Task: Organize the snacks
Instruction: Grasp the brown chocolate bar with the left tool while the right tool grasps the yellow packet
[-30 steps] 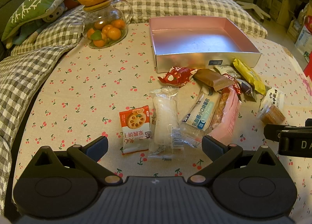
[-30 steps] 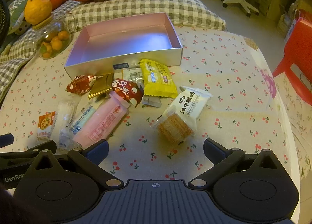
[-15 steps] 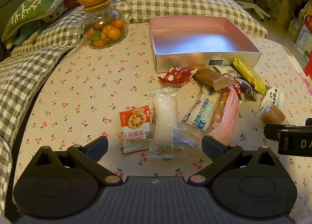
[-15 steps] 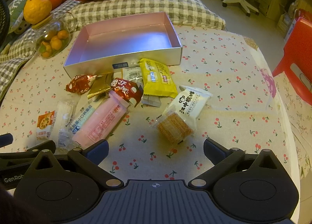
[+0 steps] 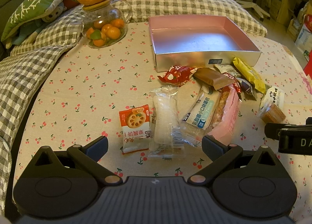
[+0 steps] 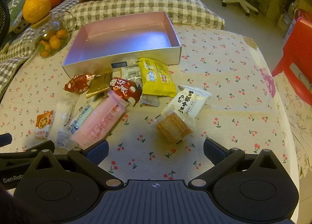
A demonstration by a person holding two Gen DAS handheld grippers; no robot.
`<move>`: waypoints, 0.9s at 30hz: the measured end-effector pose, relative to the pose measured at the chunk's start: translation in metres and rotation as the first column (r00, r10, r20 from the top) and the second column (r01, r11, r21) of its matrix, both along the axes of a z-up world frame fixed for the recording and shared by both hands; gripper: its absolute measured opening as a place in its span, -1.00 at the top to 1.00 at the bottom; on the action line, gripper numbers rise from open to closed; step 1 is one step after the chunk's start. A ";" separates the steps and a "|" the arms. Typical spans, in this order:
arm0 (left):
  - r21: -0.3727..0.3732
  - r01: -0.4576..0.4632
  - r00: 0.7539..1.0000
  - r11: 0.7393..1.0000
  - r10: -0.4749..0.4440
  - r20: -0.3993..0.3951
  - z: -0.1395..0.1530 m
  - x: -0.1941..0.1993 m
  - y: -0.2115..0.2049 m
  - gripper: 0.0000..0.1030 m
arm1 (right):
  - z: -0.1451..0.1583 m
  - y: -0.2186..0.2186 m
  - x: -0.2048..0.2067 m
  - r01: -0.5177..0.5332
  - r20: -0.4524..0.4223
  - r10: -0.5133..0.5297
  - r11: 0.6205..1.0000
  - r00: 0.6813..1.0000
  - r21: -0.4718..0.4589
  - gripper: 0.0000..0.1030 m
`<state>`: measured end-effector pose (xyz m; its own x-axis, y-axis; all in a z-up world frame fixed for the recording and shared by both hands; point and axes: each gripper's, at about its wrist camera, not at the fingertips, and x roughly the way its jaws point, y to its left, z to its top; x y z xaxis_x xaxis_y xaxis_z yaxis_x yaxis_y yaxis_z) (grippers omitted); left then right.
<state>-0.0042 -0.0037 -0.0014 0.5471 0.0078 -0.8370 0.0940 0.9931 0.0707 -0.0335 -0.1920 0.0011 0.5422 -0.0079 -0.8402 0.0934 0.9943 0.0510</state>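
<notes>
Almost nothing has changed over the last second: both views show the same layout, so sorting has not started. The left gripper (image 5: 154, 143) hovers wide open and empty over the orange biscuit packet (image 5: 134, 126) and the clear wrapped snack (image 5: 165, 122). The right gripper (image 6: 156, 146) is likewise spread wide and empty, just short of the white cracker pack (image 6: 183, 111). The pink box (image 6: 124, 38) holds nothing, and the snacks lie heaped on the cherry-print surface (image 6: 224, 72) against its front wall.

Box (image 5: 197, 36) has a metallic pink sheen; wrappers (image 6: 156, 75) are glossy plastic; tablecloth (image 5: 87, 79) is matt cloth; jar (image 5: 103, 27) is clear glass.
</notes>
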 end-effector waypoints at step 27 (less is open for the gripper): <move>-0.153 0.123 0.992 0.980 -0.123 0.012 0.017 0.053 -0.004 -0.67 | -0.001 -0.056 0.081 0.013 -0.093 0.006 0.979 0.996 0.204 -1.00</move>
